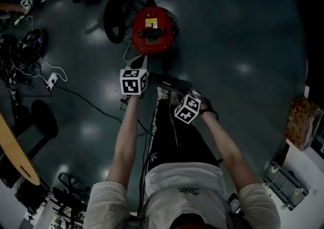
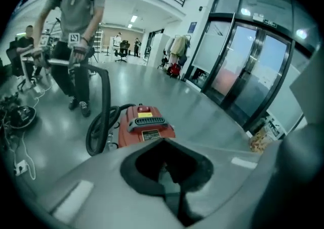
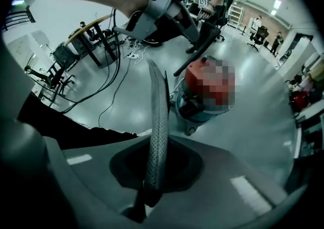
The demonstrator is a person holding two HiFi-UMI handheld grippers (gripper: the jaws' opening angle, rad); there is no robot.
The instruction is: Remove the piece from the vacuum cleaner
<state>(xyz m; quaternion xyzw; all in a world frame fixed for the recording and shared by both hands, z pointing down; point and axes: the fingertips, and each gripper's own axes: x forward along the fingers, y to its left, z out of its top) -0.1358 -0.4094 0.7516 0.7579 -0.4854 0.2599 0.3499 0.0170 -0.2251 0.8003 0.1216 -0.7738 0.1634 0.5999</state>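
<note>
The red vacuum cleaner [image 1: 152, 30] stands on the dark floor ahead of my feet, with its black hose [image 1: 119, 8] coiled at its left. It also shows in the left gripper view as the red vacuum cleaner [image 2: 144, 122], and in the right gripper view partly under a mosaic patch. My right gripper [image 3: 147, 197] is shut on the piece [image 3: 158, 132], a long thin ribbed strip that rises from its jaws. In the head view the piece [image 1: 169, 81] lies dark between both grippers. My left gripper [image 2: 174, 192] has its jaws together; nothing shows between them. It hovers by the strip's far end.
Another person [image 2: 76, 26] stands behind the vacuum cleaner holding grippers and a wand. Cables and a power strip [image 1: 50, 79] lie on the floor at left, beside a wooden tabletop [image 1: 17, 157]. Glass doors [image 2: 243, 61] are at right. A patterned box [image 1: 301, 122] sits far right.
</note>
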